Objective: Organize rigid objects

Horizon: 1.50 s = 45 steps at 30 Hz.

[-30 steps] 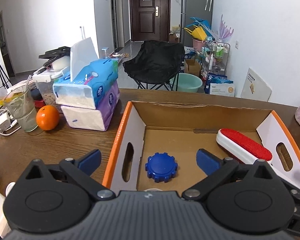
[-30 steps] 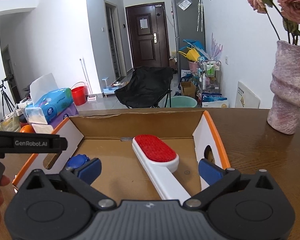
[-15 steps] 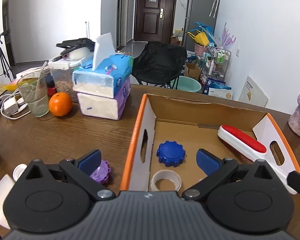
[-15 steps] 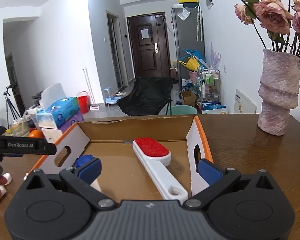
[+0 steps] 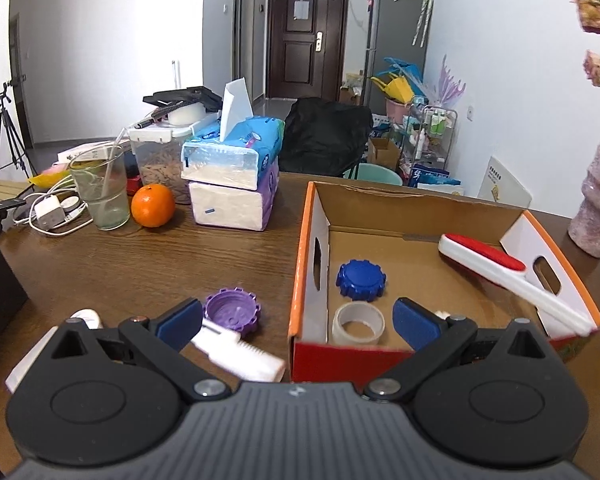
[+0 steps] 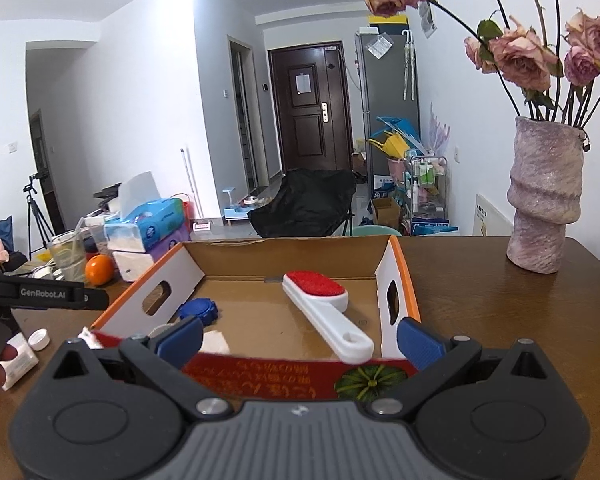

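Both claws gape, gripping nothing: left gripper point(image 5: 296, 322), right gripper point(image 6: 300, 338). Ahead, one cardboard box point(image 5: 420, 208) holds one blue cap point(image 5: 361, 279), one tape roll point(image 5: 358, 323), one lint brush point(image 5: 496, 266); one purple cap point(image 5: 232, 311) sits beside the left finger.

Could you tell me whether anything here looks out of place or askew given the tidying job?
Yes: the purple cap and a white comb-like piece lie on the table, outside the cardboard box that already holds the blue cap, tape roll and lint brush.
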Each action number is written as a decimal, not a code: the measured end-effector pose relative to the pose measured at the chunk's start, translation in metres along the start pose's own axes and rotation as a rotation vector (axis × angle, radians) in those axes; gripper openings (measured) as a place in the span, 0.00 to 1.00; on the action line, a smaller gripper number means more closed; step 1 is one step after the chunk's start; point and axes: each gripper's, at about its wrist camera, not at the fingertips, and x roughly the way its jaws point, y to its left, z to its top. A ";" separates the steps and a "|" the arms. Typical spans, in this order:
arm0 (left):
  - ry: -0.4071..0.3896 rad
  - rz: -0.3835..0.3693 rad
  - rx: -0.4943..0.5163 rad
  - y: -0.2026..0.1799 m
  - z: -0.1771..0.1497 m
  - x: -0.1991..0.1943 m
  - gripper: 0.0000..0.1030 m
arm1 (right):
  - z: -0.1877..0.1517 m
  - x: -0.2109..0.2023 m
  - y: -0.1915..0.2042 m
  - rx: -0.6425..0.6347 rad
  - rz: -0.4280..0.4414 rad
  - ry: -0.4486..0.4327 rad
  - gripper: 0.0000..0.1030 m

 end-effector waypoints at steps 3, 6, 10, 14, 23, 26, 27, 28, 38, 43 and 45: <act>-0.005 -0.021 0.010 0.004 -0.010 -0.016 1.00 | -0.007 -0.014 0.003 -0.012 0.007 -0.007 1.00; -0.015 -0.031 0.027 0.006 -0.019 -0.032 1.00 | -0.014 -0.027 0.007 -0.021 0.009 -0.010 1.00; -0.038 -0.036 0.041 0.009 -0.036 -0.056 1.00 | -0.024 -0.046 0.013 -0.030 0.014 -0.017 1.00; -0.044 -0.054 0.035 0.017 -0.054 -0.070 1.00 | -0.036 -0.061 0.020 -0.035 0.019 -0.020 1.00; -0.055 -0.038 0.050 0.035 -0.089 -0.091 1.00 | -0.059 -0.080 0.037 -0.060 0.070 0.004 1.00; -0.052 -0.024 0.040 0.044 -0.101 -0.094 1.00 | -0.068 -0.079 0.043 -0.072 0.068 0.023 1.00; -0.050 -0.022 0.037 0.047 -0.104 -0.095 1.00 | -0.071 -0.077 0.044 -0.078 0.066 0.031 1.00; -0.049 -0.019 0.034 0.049 -0.107 -0.096 1.00 | -0.075 -0.074 0.045 -0.082 0.064 0.039 1.00; -0.025 0.000 0.003 0.074 -0.127 -0.090 1.00 | -0.091 -0.041 0.062 -0.111 0.050 0.113 0.95; -0.021 0.001 -0.015 0.083 -0.127 -0.088 1.00 | -0.091 -0.023 0.071 -0.134 0.079 0.127 0.78; -0.019 0.000 -0.018 0.085 -0.129 -0.088 1.00 | -0.090 -0.013 0.074 -0.140 0.095 0.143 0.72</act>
